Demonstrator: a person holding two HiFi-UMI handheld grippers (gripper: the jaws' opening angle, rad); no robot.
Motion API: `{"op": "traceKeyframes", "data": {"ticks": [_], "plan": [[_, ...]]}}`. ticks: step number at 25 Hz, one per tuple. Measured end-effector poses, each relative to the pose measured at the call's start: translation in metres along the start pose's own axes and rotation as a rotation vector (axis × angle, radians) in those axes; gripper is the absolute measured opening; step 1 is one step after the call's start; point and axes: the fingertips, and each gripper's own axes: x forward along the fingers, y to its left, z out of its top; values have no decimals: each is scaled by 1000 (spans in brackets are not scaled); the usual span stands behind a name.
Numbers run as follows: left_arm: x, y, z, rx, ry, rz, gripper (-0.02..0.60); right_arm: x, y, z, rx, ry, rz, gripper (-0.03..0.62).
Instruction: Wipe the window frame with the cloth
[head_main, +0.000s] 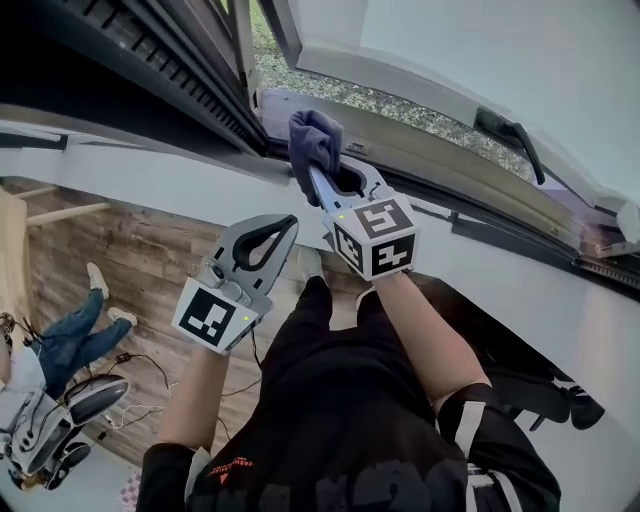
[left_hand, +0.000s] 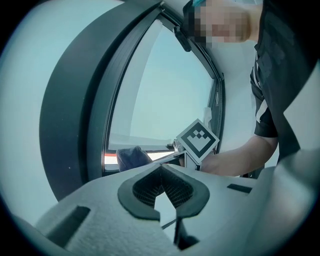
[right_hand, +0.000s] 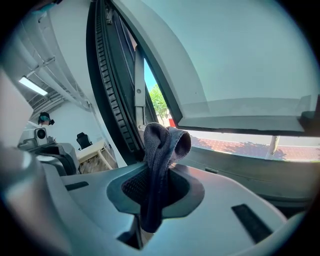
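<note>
Head view, left to right. Left gripper (head_main: 272, 238): held below the window frame (head_main: 190, 80) and apart from the wall. In the left gripper view its jaws meet at the tips with nothing between them. Right gripper (head_main: 335, 182): raised to the frame, its jaws clamped on the cloth (head_main: 312, 140). The cloth is a dark blue bunch that stands above the tips and lies at the frame's lower rail, near the left corner. In the right gripper view the cloth runs down between the jaws, with its folded top above them and its tail hanging below. Sash (head_main: 470, 60): swung open, with a dark handle (head_main: 510, 135) at the right.
</note>
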Motion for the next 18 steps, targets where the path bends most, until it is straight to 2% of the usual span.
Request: {"op": "traceKeyframes", "data": {"ticks": [6,18], "plan": [[12,-16,-5,-31,42,-33,20,-18,-14,-4,24,-12,-25,43],[48,-58,-2,0,69,-93,20,-63,-59,-19,70,-38,-80,43]]}}
